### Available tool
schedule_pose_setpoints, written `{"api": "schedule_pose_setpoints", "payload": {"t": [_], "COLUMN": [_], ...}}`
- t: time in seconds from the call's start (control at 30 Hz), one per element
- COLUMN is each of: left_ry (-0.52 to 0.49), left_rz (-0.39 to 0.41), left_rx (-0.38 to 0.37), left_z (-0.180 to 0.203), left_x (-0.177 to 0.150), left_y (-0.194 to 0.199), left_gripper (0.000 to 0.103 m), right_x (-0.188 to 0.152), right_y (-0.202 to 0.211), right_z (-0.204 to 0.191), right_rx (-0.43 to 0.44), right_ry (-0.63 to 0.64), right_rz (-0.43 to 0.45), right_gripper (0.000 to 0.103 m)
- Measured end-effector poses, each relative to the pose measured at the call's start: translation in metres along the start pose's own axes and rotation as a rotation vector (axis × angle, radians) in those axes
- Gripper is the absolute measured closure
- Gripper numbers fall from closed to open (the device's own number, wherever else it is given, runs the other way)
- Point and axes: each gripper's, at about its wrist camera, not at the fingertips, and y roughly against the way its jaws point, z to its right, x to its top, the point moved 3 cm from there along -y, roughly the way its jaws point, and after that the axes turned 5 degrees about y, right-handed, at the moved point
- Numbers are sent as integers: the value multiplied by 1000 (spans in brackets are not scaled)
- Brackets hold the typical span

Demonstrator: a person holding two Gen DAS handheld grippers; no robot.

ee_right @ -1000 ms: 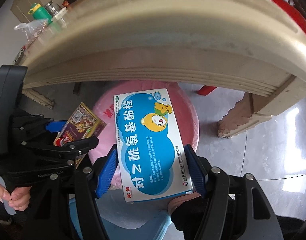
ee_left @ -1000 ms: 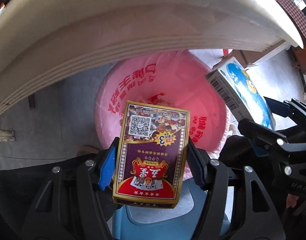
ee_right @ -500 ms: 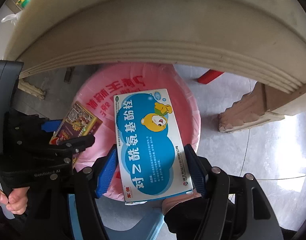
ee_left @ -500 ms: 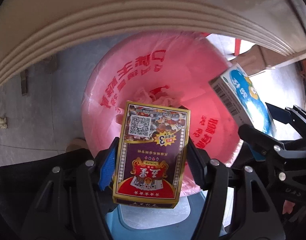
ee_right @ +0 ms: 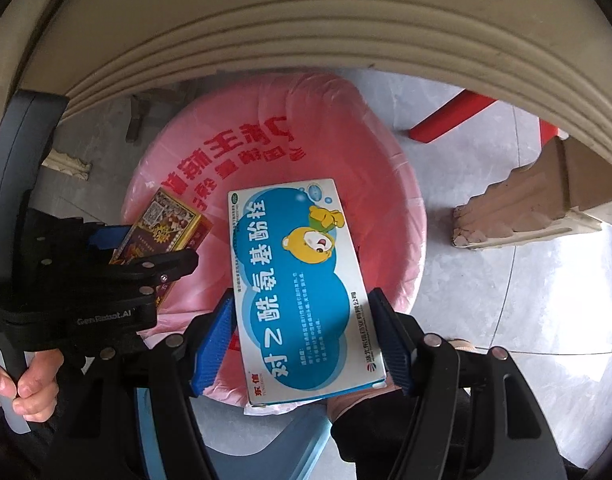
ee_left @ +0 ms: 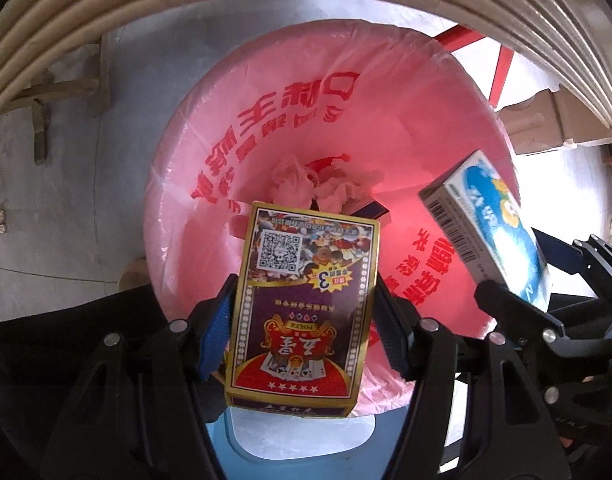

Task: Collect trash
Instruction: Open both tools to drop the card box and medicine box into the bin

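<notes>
Trash, two items, both carried over the pink-lined bin (ee_left: 290,128).

Item one: a playing-card box (ee_left: 304,312), purple and gold, is clamped between the blue pads of the left gripper (ee_left: 304,320). The jaws are parted only by the width of the box, and a pad is pressed on each long side. The box is held upright in the left wrist view, with its top end reaching over the bin's opening.

Item two: a blue-and-white medicine carton (ee_right: 302,284) with a cartoon bear is clamped likewise in the right gripper (ee_right: 304,328), its long sides met by the pads. It is tilted slightly to the left at the top.

Pose: both grippers are pointed steeply down at the bin's mouth and are set side by side, near each other but apart. A hand (ee_right: 24,384) is seen closed round the left gripper's handle in the right wrist view.

Surroundings: crumpled tissue (ee_left: 326,180) and what appears to be a dark small box, partly hidden, lie at the bottom of the bag. A cream table edge (ee_right: 306,32) with ribbed moulding is arched over the far side of the bin. A carved table leg (ee_right: 546,208) and a red frame (ee_right: 450,120) stand to the right on the grey floor (ee_right: 526,300). The bin's opening below both items is unobstructed.
</notes>
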Motion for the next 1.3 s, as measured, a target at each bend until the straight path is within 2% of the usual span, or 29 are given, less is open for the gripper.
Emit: {"api": "schedule_pose_setpoints", "payload": {"t": [0.3,0.33,0.37,0.4,0.83,1.3], "left_ry": [5,2,3,8,-19,-64], "left_rz": [-27,-32,-34,-34,-24,10], "left_rx": [13,18,22,27,109,134], "left_z": [-3,-3,-3,-3,-2,9], "left_x": [7,8,8,7,9,5], "left_y": [-11,-12,-12,-11,-10,0], "left_gripper": [40,35,28,25,24,23], "right_x": [2,3,3,3,3,0], "right_y": [-7,-6,-6,-5,-4,7], "right_z": [-2,-2,-2,-1,3,6], "right_rx": [14,12,5,0,4,-14], "right_ry": [7,8,7,5,-24,-45], "right_rz": [-4,0,3,9,9,36], "right_gripper": [38,37,32,26,25,24]}}
